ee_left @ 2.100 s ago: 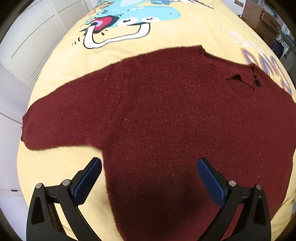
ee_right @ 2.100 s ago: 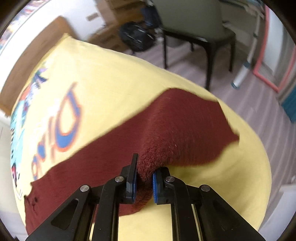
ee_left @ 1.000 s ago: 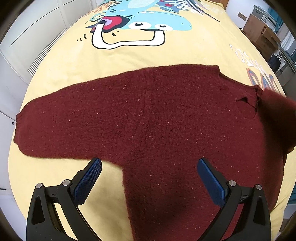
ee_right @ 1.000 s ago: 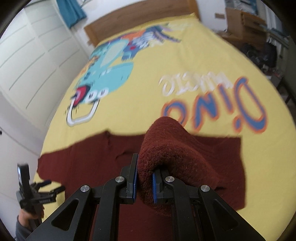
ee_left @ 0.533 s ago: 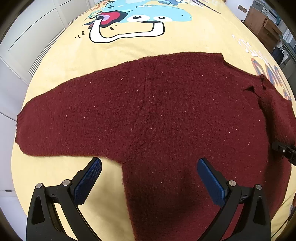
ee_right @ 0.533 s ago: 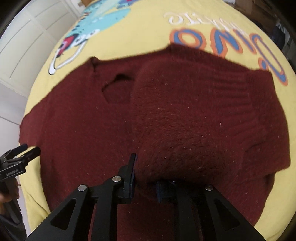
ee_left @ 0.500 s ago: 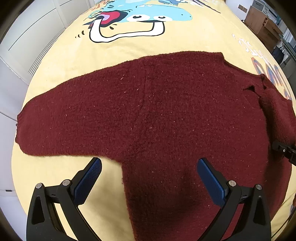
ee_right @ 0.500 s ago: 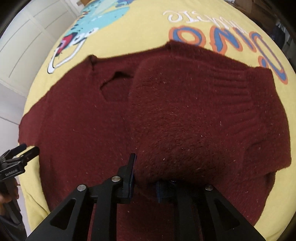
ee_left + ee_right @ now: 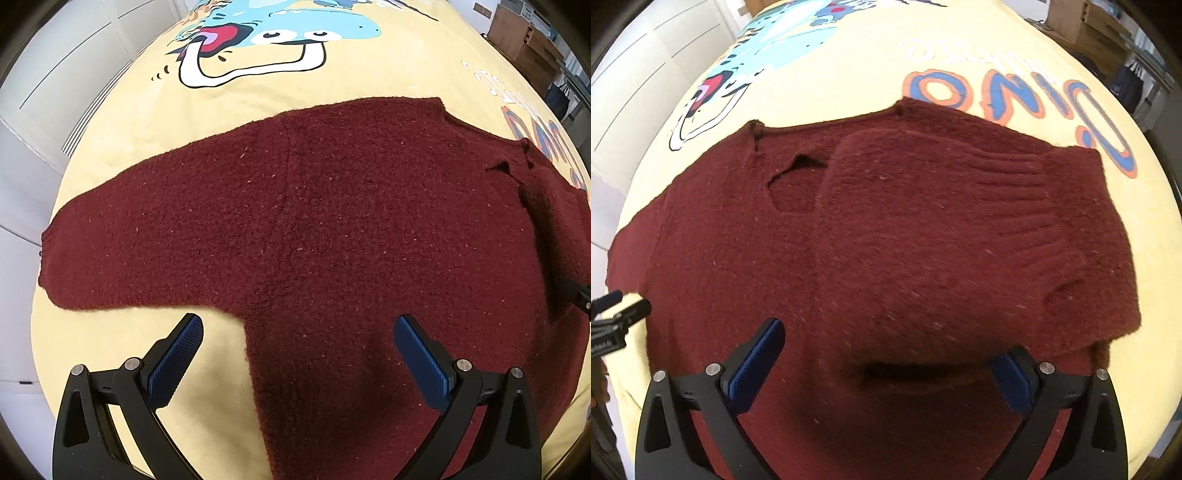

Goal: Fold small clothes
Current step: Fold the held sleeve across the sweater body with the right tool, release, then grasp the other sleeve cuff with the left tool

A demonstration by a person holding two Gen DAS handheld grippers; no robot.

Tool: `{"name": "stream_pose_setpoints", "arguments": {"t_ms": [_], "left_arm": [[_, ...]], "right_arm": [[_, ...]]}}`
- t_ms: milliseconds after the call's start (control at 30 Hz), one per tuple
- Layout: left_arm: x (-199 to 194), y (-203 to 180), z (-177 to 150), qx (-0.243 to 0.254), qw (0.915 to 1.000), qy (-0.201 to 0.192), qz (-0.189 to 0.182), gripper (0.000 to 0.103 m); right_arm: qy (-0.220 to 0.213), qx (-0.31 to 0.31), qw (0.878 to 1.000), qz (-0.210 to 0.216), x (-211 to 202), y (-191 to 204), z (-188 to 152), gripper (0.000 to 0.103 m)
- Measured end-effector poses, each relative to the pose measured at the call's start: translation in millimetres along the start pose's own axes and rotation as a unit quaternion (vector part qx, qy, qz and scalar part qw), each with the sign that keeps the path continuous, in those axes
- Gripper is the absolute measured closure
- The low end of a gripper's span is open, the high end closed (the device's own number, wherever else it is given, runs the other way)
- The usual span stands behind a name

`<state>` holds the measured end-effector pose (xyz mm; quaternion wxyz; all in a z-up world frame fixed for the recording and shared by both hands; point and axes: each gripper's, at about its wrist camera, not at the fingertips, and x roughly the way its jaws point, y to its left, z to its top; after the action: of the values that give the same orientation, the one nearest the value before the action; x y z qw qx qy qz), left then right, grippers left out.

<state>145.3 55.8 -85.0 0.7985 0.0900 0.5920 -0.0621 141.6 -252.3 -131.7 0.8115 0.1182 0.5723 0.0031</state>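
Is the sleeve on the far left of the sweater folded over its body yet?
No, in the left wrist view that sleeve of the sweater lies stretched out flat on the yellow bedspread.

The sweater (image 9: 332, 229) is thick maroon knit, fuzzy and matt, flecked with pale lint, and its folded-over sleeve (image 9: 960, 229) shows a ribbed cuff. Under it the bed cover (image 9: 332, 79) is smooth yellow cloth, matt, printed with a flat cartoon dinosaur. The left gripper (image 9: 295, 350) is matt black plastic with small shiny metal screw heads; its fingers (image 9: 177, 354) carry blue pads with a fine ridged texture. The right gripper (image 9: 886, 365) looks alike.
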Motion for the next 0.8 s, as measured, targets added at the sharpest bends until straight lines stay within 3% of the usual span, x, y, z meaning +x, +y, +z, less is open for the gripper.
{"name": "stream_pose_setpoints", "arguments": {"t_ms": [200,367,600,800], "left_arm": [[-3.2,-22.1,-1.4,0.042,0.9988,-0.017,-0.019,0.001],[-10.4,-66.8,2.4,0.103,0.9934,-0.020,-0.046,0.001],[-24.7,-159.3,16.2,0.209,0.9759,-0.045,-0.043,0.001],[-21.3,-235.0,22.3,0.290,0.9544,-0.055,-0.047,0.001]], "right_arm": [[-0.011,-0.008,1.000,-0.018,-17.3,-23.8,-19.9,0.000],[-0.011,0.009,0.999,-0.045,-23.9,-52.7,-31.8,0.000],[-0.007,0.066,0.996,-0.060,-29.9,-103.1,-47.4,0.000],[-0.006,0.092,0.994,-0.065,-32.3,-127.8,-55.7,0.000]]}}
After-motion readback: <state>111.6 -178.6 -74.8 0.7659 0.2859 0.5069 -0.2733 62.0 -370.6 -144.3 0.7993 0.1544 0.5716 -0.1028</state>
